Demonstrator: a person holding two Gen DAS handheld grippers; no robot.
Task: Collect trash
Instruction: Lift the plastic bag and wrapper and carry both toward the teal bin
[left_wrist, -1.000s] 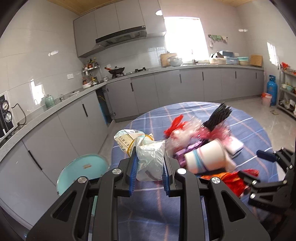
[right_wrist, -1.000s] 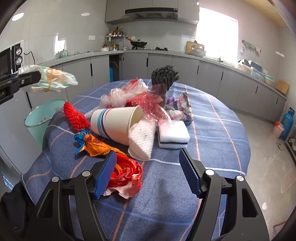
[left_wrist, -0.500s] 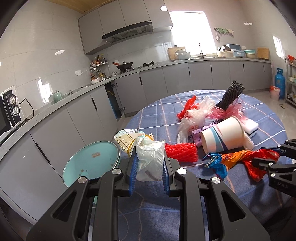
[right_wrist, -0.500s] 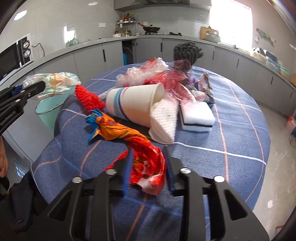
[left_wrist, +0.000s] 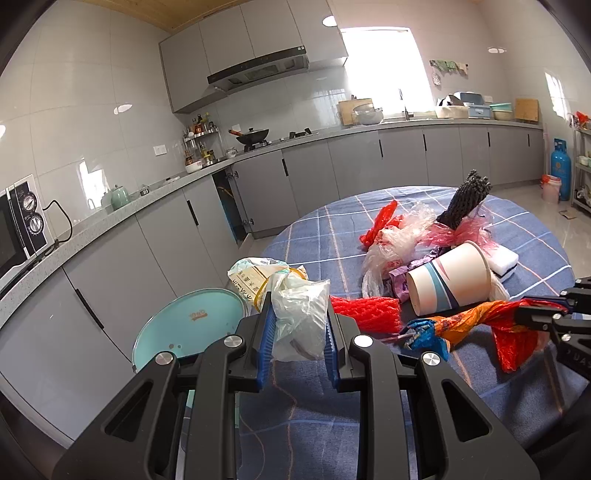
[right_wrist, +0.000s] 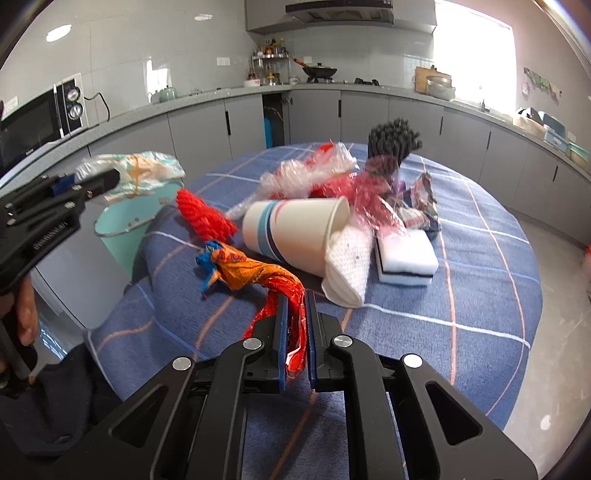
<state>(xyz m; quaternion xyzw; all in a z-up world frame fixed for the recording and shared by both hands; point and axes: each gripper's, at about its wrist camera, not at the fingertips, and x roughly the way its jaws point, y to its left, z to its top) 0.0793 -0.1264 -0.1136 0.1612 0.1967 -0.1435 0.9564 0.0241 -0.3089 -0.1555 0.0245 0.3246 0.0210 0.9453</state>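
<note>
A: What is the right gripper (right_wrist: 296, 314) doing?

B: Its jaws are closing, and the red end of the twisted orange-and-red wrapper (right_wrist: 258, 275) is already lying pinched between the blue pads (right_wrist: 283, 332).

A: Which way is that wrapper running?

B: Its long axis is lying across the blue checked tablecloth (right_wrist: 461, 295), from the pads up and to the left in the right wrist view, ending in a blue tip pointing toward the red foam net (right_wrist: 203, 218). From the left wrist view the same wrapper (left_wrist: 476, 321) is stretching left to right, its blue tip facing the left gripper (left_wrist: 299, 328).

A: And the left gripper?

B: It is pinching a crumpled whitish plastic bag (left_wrist: 295, 314). The bag is sticking forward and upward from the pads, beside the table edge and near the teal bin (left_wrist: 173, 332).

A: Where is the rest of the rubbish sitting?

B: A paper cup (right_wrist: 295, 229) is lying on its side, mouth pointing right, just behind the wrapper. A white sponge (right_wrist: 404, 258) is lying to its right, and clear plastic film (right_wrist: 306, 173) is bunching behind it.
</note>
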